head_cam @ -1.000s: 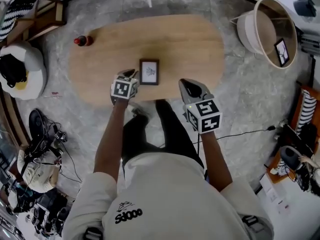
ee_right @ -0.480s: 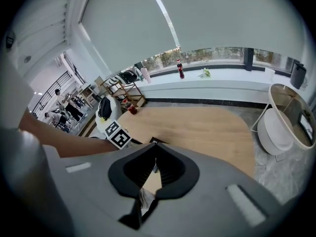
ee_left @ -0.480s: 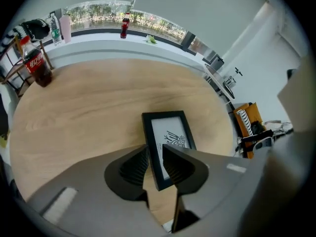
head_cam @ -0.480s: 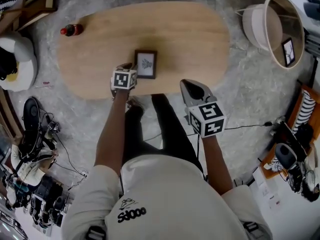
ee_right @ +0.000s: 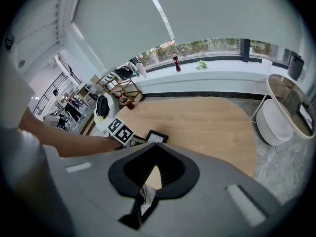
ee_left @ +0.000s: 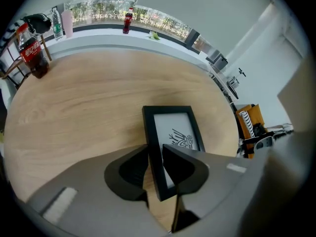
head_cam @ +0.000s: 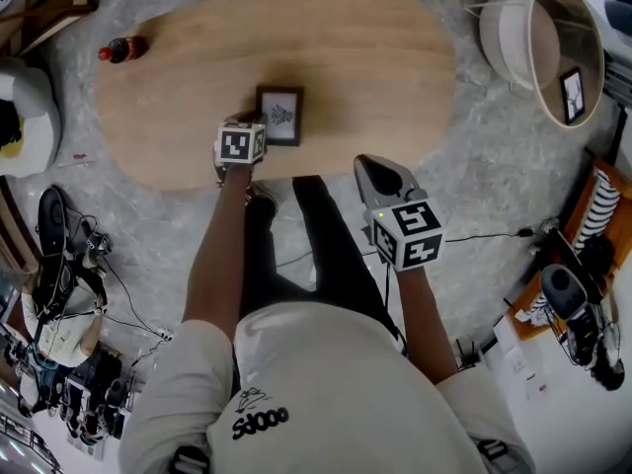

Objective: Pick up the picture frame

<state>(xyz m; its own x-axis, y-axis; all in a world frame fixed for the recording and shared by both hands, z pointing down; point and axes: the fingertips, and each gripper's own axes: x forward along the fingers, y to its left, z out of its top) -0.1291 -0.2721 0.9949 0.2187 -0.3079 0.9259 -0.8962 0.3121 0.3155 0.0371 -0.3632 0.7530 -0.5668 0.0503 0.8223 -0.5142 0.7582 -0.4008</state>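
Moved: left claw (head_cam: 253,120) has edged a bit closer to the picture frame (head_cam: 281,115); the worktop (head_cam: 375,57) sits higher in the head view than a second ago; right claw (head_cam: 374,167) is about where it was.
Left claw: jaws nearly together, closed on the frame's left border near its nearest corner. One jaw is against the outer edge, the other lies over the white picture area. Seen clearly in the left gripper view (ee_left: 154,154).
Right claw: jaws closed, tips meeting, nothing held (ee_right: 153,146). It is held off the worktop's near edge, above the floor, well apart from the frame.
Picture frame: black border, white picture with a small dark drawing (ee_left: 175,132). It is on the worktop close to the near edge, around mid-length, slightly toward the left end. It looks flat on the wood; cannot tell if the gripped corner is raised.
Worktop: oval, light wood (ee_left: 89,102).
Cola bottle: at the worktop's far-left end (head_cam: 120,48), well apart from the frame and both claws; upright in the left gripper view (ee_left: 33,51).
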